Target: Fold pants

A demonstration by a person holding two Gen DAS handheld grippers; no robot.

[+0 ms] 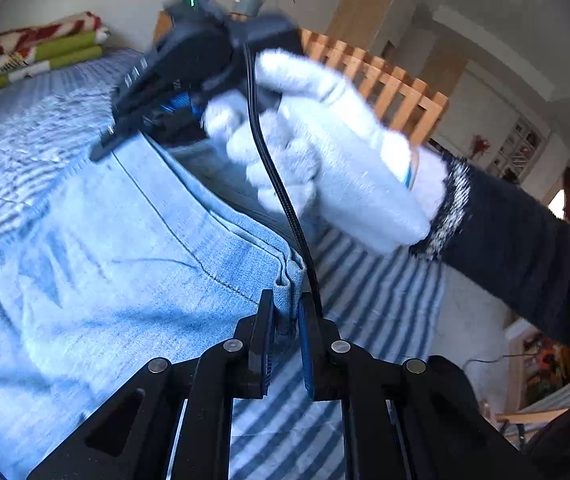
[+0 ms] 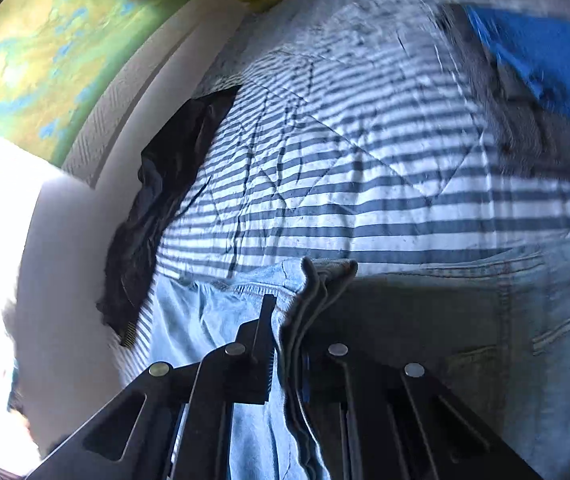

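Note:
Light blue jeans [image 1: 125, 280] lie spread on a striped bedcover [image 1: 365, 308]. My left gripper [image 1: 285, 316] is shut on a seamed corner of the jeans, the denim pinched between its pads. In the same view a white-gloved hand [image 1: 325, 140] holds my right gripper [image 1: 105, 146] over the far end of the jeans, blurred, with its black cable [image 1: 285, 208] hanging down. In the right wrist view my right gripper [image 2: 285, 320] is shut on a bunched fold of the jeans [image 2: 485, 320], several layers standing up between its jaws.
A black garment [image 2: 165, 200] lies at the bed's left edge by the wall. Blue and grey cloth [image 2: 545, 60] sits at the far right. Folded green and red blankets [image 1: 33, 56] lie at the bed's head. A wooden rail [image 1: 385, 80] runs behind the bed.

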